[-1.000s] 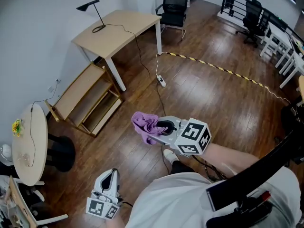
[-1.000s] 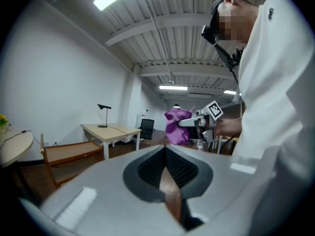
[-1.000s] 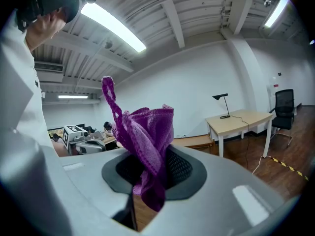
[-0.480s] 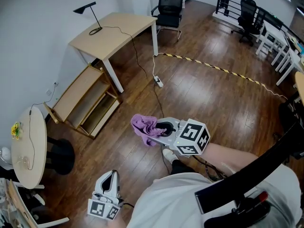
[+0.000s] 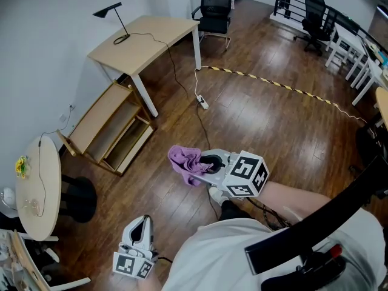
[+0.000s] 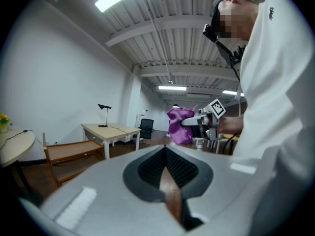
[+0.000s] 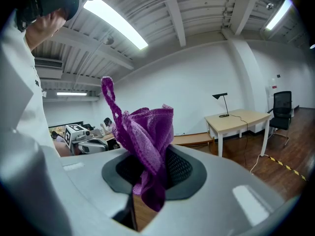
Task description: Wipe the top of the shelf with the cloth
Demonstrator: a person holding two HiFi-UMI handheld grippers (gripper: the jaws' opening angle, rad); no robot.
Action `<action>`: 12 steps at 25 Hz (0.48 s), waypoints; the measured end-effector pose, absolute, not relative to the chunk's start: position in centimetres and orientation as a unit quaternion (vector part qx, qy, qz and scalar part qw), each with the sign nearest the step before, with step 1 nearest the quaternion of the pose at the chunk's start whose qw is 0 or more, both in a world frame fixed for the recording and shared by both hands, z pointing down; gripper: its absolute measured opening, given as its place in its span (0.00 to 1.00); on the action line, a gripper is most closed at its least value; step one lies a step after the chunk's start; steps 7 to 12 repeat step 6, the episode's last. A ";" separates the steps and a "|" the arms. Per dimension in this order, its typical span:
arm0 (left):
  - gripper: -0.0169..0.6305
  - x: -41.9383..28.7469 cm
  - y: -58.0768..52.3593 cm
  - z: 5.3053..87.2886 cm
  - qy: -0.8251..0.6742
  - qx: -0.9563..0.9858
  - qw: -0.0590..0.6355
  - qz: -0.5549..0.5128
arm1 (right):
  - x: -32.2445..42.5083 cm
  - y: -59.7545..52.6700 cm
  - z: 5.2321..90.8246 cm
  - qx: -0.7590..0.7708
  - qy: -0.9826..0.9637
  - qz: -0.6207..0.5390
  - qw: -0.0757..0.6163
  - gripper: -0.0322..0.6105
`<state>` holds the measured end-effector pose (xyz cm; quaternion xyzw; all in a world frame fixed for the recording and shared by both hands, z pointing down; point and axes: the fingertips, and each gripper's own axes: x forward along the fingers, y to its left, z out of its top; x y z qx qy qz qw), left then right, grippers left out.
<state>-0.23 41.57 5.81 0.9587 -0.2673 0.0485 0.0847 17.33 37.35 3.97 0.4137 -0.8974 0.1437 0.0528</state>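
A low wooden shelf (image 5: 108, 126) stands against the left wall beside a desk, well ahead of me and apart from both grippers. My right gripper (image 5: 203, 162) is held at waist height, shut on a crumpled purple cloth (image 5: 185, 160). In the right gripper view the cloth (image 7: 142, 134) bunches up out of the jaws, with the shelf (image 7: 194, 139) far behind it. My left gripper (image 5: 140, 230) hangs low at my left side, its jaws together and nothing in them. In the left gripper view the shelf (image 6: 74, 149) is at the left and the cloth (image 6: 179, 124) is straight ahead.
A light wood desk (image 5: 145, 38) with a black lamp (image 5: 115, 17) stands beyond the shelf. A white power strip (image 5: 204, 103) and its cable lie on the wood floor. A round table (image 5: 36, 187) and a black stool (image 5: 79, 196) are at the left. An office chair (image 5: 215, 8) stands at the back.
The head view has shifted a little. Both grippers and the cloth keep their places.
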 end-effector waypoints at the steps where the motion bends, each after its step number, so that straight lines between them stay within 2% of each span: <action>1: 0.05 -0.3 41.6 5.8 -0.267 0.959 0.085 0.048 | 17.3 37.5 4.0 0.415 -0.897 0.144 0.053 0.21; 12: 0.05 -0.6 41.8 5.7 -0.263 0.960 0.084 0.047 | 16.9 37.7 3.9 0.418 -0.895 0.143 0.054 0.21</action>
